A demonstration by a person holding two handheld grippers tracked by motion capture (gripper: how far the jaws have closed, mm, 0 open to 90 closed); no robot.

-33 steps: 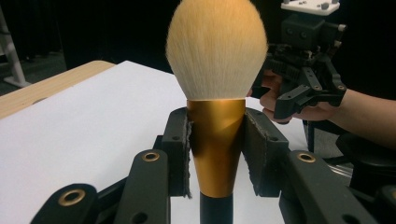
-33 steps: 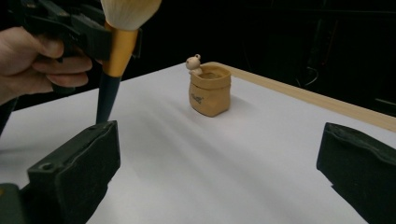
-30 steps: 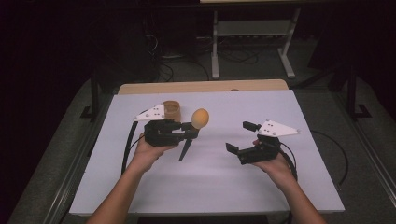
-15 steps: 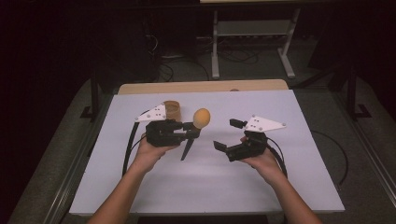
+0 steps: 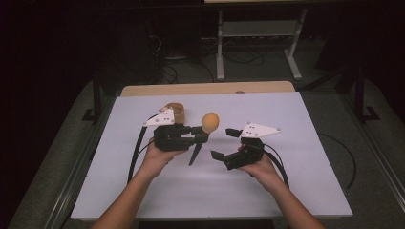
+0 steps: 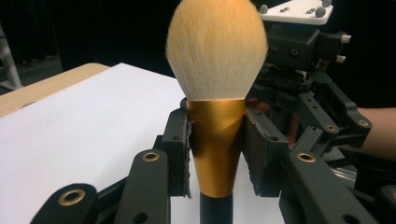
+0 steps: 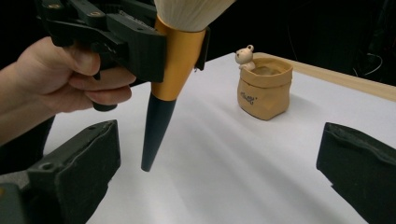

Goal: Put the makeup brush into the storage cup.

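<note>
Left gripper [image 6: 217,154] clamps the fluffy gold-ferruled makeup brush [image 6: 215,93], its dark handle cut off below, while the right gripper [image 5: 225,141] gapes wide beside it.

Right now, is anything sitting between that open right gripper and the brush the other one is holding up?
Nothing visible. The right gripper, jaws wide apart, faces the brush across bare white table. The little tan pot stands off to one side, beyond the brush.

Cream-orange bristles, gold ferrule and dark blue-black handle on the brush [image 6: 215,93]. Tan sack-shaped pot [image 7: 263,92] with a pale bear figure. White desk [image 5: 286,119], wooden far edge. Black claws.
</note>
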